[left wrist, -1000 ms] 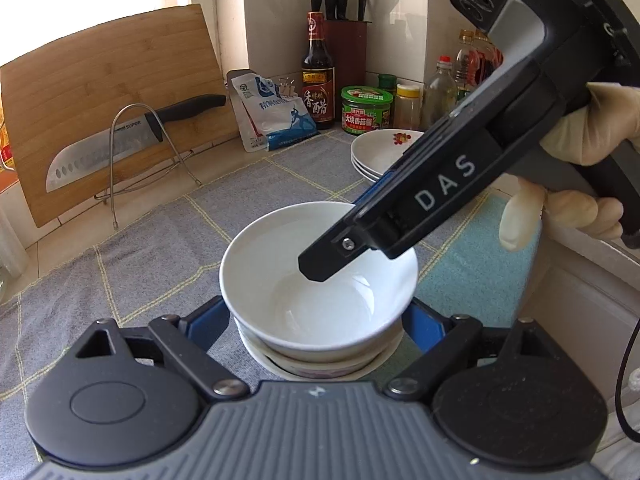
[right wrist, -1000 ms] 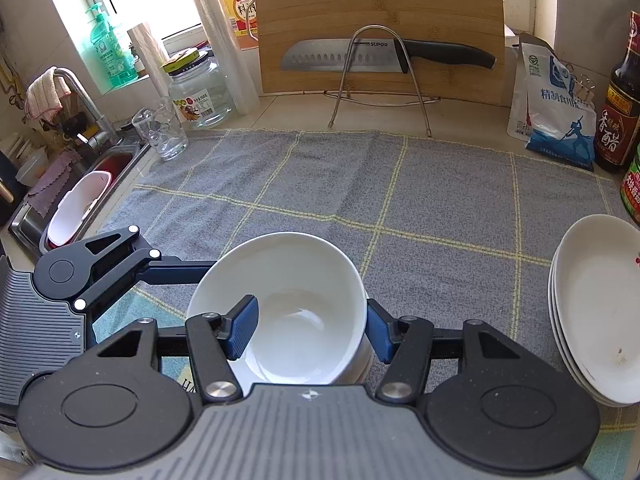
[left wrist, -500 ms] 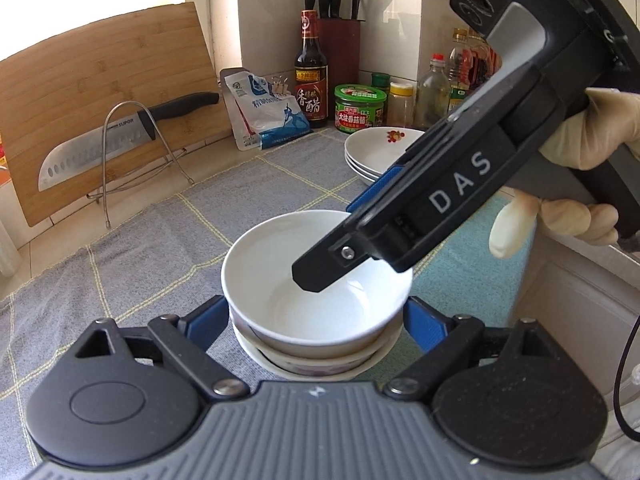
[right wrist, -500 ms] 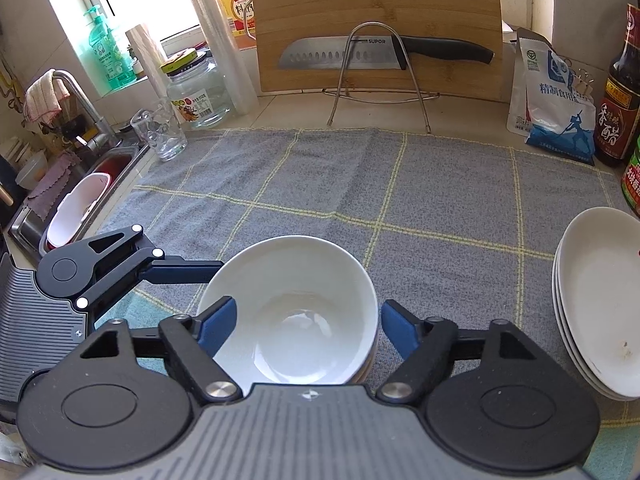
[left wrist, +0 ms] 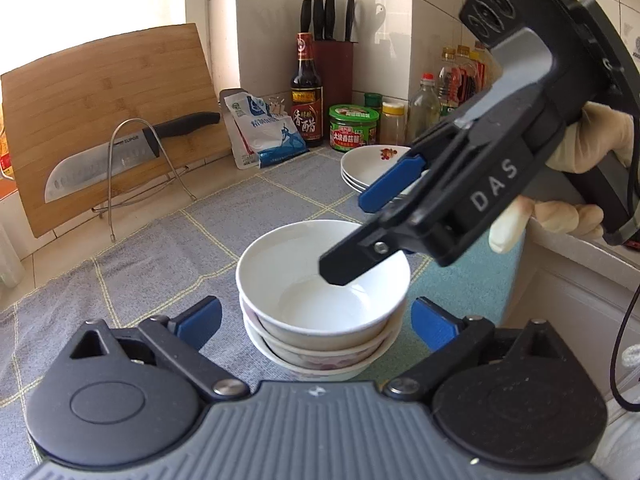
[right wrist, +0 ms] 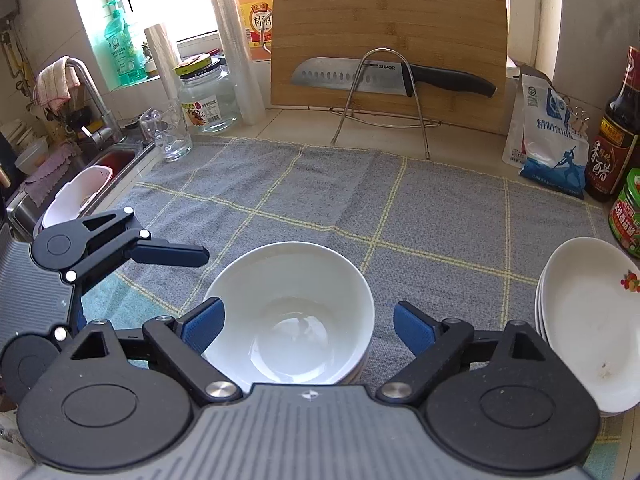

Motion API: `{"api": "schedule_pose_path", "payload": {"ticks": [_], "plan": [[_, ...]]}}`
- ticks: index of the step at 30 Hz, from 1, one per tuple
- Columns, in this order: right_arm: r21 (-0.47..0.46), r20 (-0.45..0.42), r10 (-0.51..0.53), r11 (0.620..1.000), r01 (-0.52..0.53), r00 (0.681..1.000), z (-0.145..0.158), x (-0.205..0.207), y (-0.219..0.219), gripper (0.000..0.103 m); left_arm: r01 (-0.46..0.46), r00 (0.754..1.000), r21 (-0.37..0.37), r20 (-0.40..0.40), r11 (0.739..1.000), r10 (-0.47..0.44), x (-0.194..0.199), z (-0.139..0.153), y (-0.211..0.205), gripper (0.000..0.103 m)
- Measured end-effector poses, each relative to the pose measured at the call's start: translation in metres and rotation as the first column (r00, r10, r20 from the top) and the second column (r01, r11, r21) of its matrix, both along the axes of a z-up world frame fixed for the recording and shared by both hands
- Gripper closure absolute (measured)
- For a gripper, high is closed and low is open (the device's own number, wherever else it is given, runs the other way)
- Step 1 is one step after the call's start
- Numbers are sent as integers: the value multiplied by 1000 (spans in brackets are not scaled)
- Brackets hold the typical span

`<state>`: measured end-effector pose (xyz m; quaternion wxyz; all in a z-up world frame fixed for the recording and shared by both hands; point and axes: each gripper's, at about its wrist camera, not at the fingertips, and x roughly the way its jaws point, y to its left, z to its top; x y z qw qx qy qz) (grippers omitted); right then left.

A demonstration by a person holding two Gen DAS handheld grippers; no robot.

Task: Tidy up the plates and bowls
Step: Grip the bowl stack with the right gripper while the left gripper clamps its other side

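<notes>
Between my right tool's [right wrist: 306,326] opening, empty pads, the top bowl [right wrist: 290,312] sits free; left tool [left wrist: 316,320] opens too; withdrawing carelessly could topple the stack.

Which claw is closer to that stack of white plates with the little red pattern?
Right. The right claw hangs between the stacked bowls and the plates; the left claw straddles the bowls, farther back. Both are opening.
</notes>
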<state>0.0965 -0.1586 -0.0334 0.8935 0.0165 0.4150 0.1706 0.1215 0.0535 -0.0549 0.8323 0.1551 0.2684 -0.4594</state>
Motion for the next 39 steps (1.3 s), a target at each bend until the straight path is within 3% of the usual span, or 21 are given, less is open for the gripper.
{"api": "schedule_pose_path", "payload": {"ticks": [7,10,17,26,39], "plan": [[-49,44,57,997,-55,997,1,-25,-4,8,33,999,31,-16,999,-32,7,-6,17,2],[-117,58,85,990,-78,995,-2,-37,-2,1,56,998,63,-36,996,-54,11,-12,20,2],[-228,4,137,965,-133,991,-37,-46,7,0,108,994,91,-25,990,-106,16,-30,20,2],[-258,-23,200,946,-199,980,-68,-23,19,0,149,988,159,-64,976,-140,24,-47,4,2],[-252,-51,340,905,-342,939,-70,0,13,0,302,952,155,-95,941,-290,47,-44,-9,8]]}}
